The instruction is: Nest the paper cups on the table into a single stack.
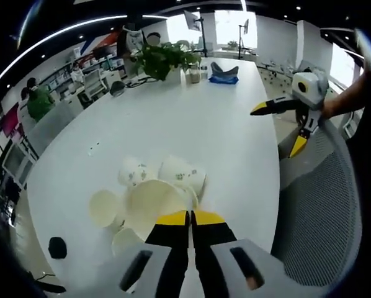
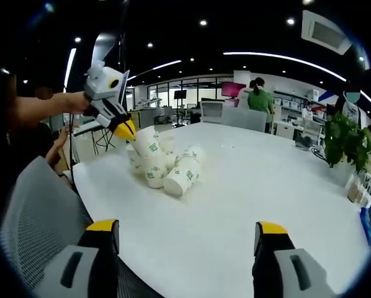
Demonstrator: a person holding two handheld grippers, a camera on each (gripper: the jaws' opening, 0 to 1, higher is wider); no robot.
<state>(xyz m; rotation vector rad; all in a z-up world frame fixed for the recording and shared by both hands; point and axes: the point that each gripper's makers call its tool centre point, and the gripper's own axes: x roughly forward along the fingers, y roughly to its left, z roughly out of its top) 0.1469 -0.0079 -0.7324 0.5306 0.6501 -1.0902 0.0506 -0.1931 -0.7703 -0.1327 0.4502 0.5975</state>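
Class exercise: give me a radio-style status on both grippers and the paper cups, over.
Left gripper shut on a paper cup at the pile. Right gripper open, off the cups. Nothing between them on the white table.

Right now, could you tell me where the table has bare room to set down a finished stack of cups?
The table is bare between the paper cups and the potted plant; the right gripper hangs open over the near stretch. It is crowded where the left gripper grips a cup, and around the blue item.

No lettering could be read anywhere; the white paper cups (image 2: 173, 171) carried green printed marks, too small to make out.
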